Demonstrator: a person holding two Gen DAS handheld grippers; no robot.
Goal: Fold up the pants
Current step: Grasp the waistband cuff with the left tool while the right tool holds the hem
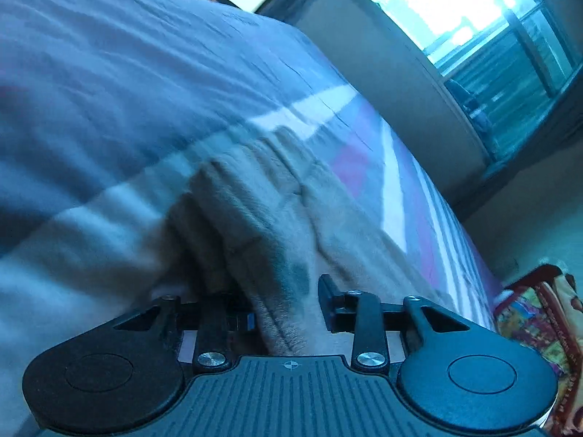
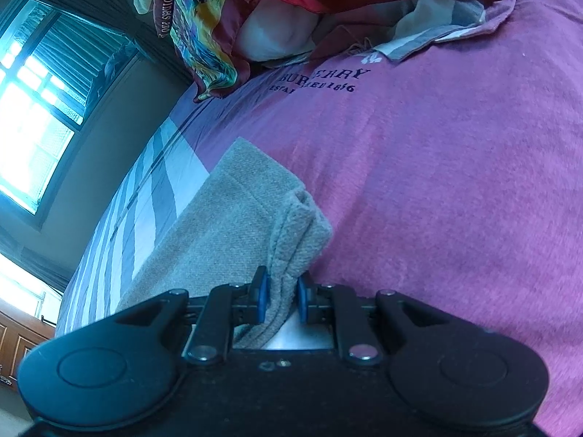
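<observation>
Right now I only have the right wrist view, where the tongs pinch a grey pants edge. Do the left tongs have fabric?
Observer: Yes, the left tongs are shut on a bunched ridge of the pants.
Operator: Is the cloth ahead of them flat?
Observer: No, it lies in rumpled folds, though that view is blurred.
Operator: What lies beyond it?
Observer: A grey-blue cover, wrinkled and spread wide.

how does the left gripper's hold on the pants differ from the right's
The left gripper has a thick, blurred bunch of the grey pants between its fingers; the right gripper pinches a thin, sharply seen fold of the pants. Both are shut on the cloth.
</observation>
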